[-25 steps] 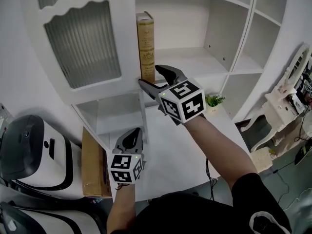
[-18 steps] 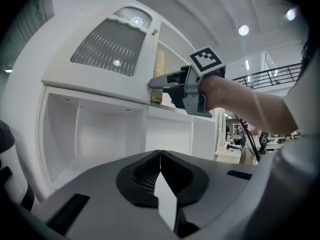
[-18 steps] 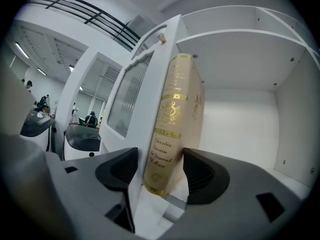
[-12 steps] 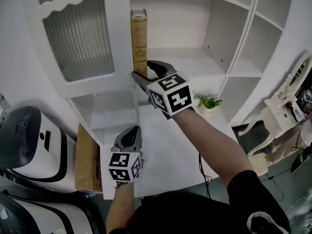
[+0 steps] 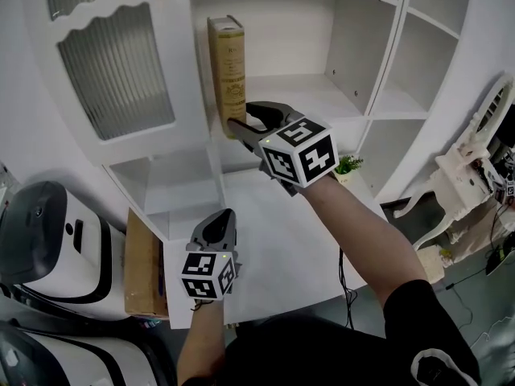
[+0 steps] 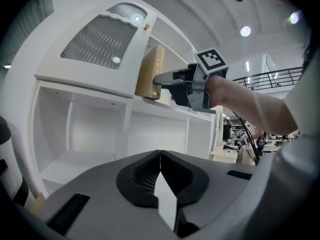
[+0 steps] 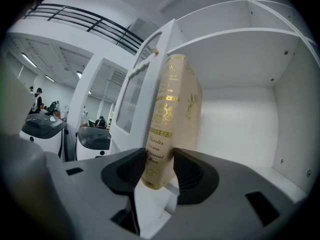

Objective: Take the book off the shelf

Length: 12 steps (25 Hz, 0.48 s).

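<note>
A tall cream book [image 5: 228,71] with gold lettering stands upright at the left end of the white shelf [image 5: 314,95], beside the cabinet door. My right gripper [image 5: 243,117] reaches the foot of its spine. In the right gripper view the book [image 7: 172,119] sits between the jaws of the right gripper [image 7: 159,171], which are closing, and both pads touch its sides. My left gripper [image 5: 219,219] hangs lower, over the white table, shut with nothing in it. In the left gripper view, the jaws of the left gripper [image 6: 160,156] meet, and the book [image 6: 152,74] shows above.
A ribbed-glass cabinet door [image 5: 113,63] stands left of the book. Under the shelf is a white table [image 5: 282,248] with a small potted plant [image 5: 348,166]. A cardboard box [image 5: 138,272] and white machines [image 5: 40,248] are at the left, a white chair [image 5: 467,159] at the right.
The right gripper's jaws have drawn in around the base of the book's spine. The left gripper has hardly moved. The view has shifted slightly.
</note>
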Each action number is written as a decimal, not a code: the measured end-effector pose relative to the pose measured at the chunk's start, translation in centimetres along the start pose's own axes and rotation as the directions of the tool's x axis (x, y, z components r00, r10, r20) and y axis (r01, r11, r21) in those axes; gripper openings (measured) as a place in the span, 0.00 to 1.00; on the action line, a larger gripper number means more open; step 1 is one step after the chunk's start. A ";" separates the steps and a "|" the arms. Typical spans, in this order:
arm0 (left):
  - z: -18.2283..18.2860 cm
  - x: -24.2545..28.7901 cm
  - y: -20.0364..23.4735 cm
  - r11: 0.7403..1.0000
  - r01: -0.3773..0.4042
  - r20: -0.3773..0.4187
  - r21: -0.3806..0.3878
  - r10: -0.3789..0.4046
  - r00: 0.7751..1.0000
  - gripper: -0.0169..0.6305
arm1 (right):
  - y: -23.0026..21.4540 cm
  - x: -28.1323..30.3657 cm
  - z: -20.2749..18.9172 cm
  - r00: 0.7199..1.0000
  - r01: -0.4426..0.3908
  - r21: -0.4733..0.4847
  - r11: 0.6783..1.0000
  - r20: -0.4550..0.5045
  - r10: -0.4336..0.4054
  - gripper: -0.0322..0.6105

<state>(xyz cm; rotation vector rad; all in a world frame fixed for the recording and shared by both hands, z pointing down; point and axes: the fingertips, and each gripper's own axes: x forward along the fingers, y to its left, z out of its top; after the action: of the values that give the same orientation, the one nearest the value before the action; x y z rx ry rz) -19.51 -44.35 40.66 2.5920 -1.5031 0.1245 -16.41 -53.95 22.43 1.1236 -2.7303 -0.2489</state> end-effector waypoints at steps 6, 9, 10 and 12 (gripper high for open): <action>0.0 0.8 -1.3 0.999 0.035 -0.003 0.008 -0.035 0.999 0.04 | -0.6 -1.0 0.6 0.996 0.089 -0.059 0.994 -0.006 -0.090 0.44; 0.0 0.9 -1.3 0.999 0.047 -0.004 0.011 -0.047 0.999 0.04 | -0.5 -0.6 0.9 0.991 0.134 -0.066 0.989 -0.002 -0.135 0.48; 0.1 0.9 -1.3 0.999 0.050 -0.003 0.012 -0.050 0.999 0.04 | -0.6 -0.3 0.9 0.988 0.152 -0.061 0.987 -0.002 -0.152 0.48; 0.1 0.7 -0.9 0.998 0.053 -0.001 0.014 -0.053 0.999 0.04 | -0.8 0.2 0.8 0.983 0.184 -0.042 0.982 -0.003 -0.184 0.48</action>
<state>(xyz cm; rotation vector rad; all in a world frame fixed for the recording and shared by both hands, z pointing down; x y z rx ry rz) -18.36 -44.56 40.57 2.6400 -1.4363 0.1307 -16.19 -54.52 21.50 1.3640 -2.6038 -0.3248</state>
